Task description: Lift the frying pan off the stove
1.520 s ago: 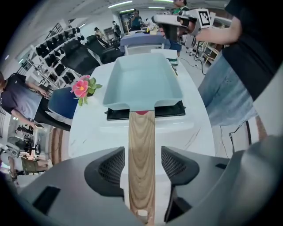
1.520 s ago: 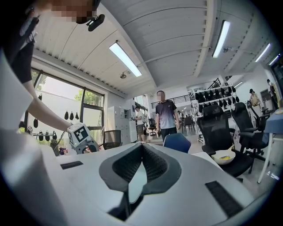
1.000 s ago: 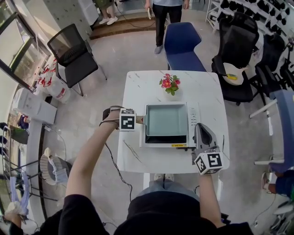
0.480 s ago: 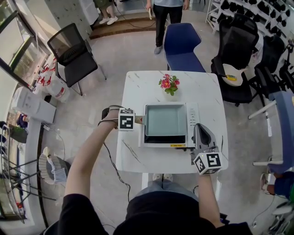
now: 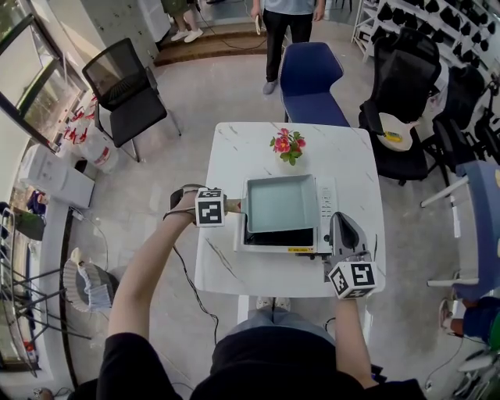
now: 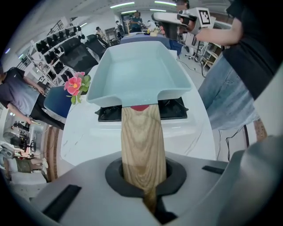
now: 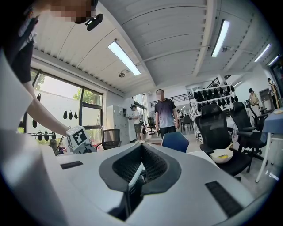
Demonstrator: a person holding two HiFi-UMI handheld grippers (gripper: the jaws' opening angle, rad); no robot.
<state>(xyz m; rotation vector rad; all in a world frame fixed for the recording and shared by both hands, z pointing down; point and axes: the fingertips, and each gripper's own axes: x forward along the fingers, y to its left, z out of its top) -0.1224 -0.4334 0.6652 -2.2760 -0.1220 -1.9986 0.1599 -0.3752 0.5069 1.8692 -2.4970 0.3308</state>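
A square pale-teal frying pan (image 5: 281, 203) with a wooden handle (image 5: 233, 206) hangs just above the white stove (image 5: 328, 211) on the table. The left gripper view shows the pan (image 6: 139, 73) raised clear of the black burner (image 6: 172, 110). My left gripper (image 5: 227, 206) is shut on the wooden handle (image 6: 142, 145), which runs straight out between its jaws. My right gripper (image 5: 341, 217) stands by the stove's right side, apart from the pan. Its jaws (image 7: 138, 174) are shut with nothing between them.
A vase of pink flowers (image 5: 289, 145) stands on the white table (image 5: 226, 262) behind the stove. A blue chair (image 5: 310, 78) is at the table's far side, black chairs (image 5: 125, 90) stand around, and a person (image 5: 285, 23) stands beyond.
The left gripper and the pan have shifted a little to the left, and the pan has risen off the burner. The right gripper has stayed in place.
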